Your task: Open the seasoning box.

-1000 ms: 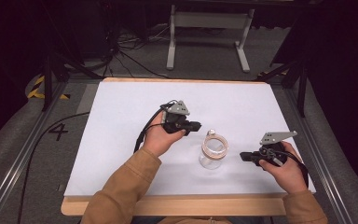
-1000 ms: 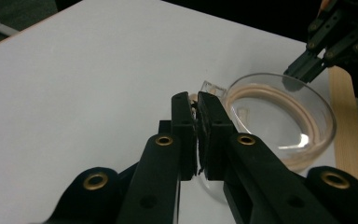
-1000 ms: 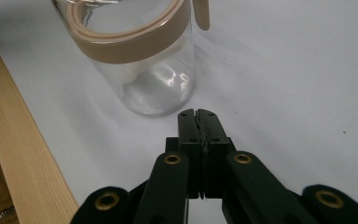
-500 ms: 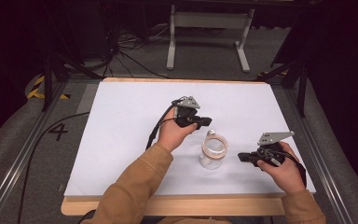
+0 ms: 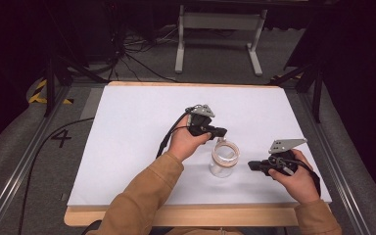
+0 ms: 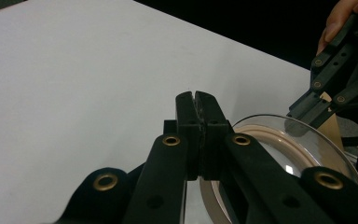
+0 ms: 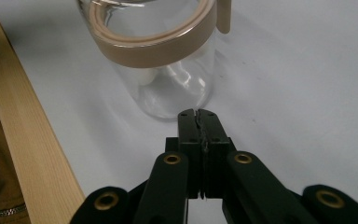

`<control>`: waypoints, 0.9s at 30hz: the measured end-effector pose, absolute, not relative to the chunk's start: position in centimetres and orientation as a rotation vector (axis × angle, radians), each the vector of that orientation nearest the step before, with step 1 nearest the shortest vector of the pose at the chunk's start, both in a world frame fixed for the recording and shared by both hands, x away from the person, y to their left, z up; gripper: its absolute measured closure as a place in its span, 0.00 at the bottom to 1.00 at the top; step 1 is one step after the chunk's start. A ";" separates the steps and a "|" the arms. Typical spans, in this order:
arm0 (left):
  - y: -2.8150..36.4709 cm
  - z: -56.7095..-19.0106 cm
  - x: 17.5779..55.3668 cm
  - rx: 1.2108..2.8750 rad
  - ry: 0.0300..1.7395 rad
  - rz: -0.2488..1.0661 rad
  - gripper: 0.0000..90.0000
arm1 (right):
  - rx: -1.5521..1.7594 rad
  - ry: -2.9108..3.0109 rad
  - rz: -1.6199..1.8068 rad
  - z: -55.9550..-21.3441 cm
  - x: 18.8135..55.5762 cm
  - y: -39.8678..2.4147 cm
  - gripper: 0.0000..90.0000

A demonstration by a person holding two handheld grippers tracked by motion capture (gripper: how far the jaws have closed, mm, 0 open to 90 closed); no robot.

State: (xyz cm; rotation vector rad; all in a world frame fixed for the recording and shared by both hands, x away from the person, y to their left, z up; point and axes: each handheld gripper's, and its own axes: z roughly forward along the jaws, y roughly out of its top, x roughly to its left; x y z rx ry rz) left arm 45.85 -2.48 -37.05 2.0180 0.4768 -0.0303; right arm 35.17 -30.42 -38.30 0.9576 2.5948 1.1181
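Note:
A clear glass jar (image 5: 222, 159) with a tan lid ring stands upright on the white tabletop (image 5: 127, 137), right of centre and near the front. My left gripper (image 5: 223, 131) hovers just behind the jar's top, its jaws pressed together with nothing between them. In the left gripper view the shut left gripper (image 6: 196, 96) sits beside the jar's lid (image 6: 279, 137). My right gripper (image 5: 250, 165) lies to the right of the jar and points at it, also shut and empty. In the right gripper view the right gripper (image 7: 198, 113) stops just short of the jar (image 7: 163, 60).
A wooden strip (image 5: 186, 215) runs along the table's front edge under the sleeves. Metal rails (image 5: 24, 166) flank both sides. A metal stand (image 5: 218, 29) and cables lie on the floor beyond the far edge. The white surface to the left is bare.
The left hand has carried its gripper to the right, ending just behind the jar's top. The right hand and the jar have stayed where they were.

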 end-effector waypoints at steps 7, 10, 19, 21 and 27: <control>-2.4 -37.1 46.0 2.017 0.472 -0.035 1.00 | 0.931 2.593 1.132 -38.0 35.0 -30.0 1.00; -2.4 -37.1 46.0 2.018 0.472 -0.038 1.00 | 0.919 2.596 1.145 -37.8 34.8 -29.8 1.00; -2.4 -37.1 46.1 2.014 0.471 -0.051 1.00 | 0.873 2.609 1.166 -37.5 34.5 -28.8 1.00; -2.4 -37.2 46.1 2.014 0.471 -0.052 1.00 | 0.868 2.612 1.171 -37.4 34.4 -28.6 1.00; -2.6 -37.3 46.2 2.022 0.470 -0.041 1.00 | 0.856 2.623 1.196 -37.4 34.3 -28.1 1.00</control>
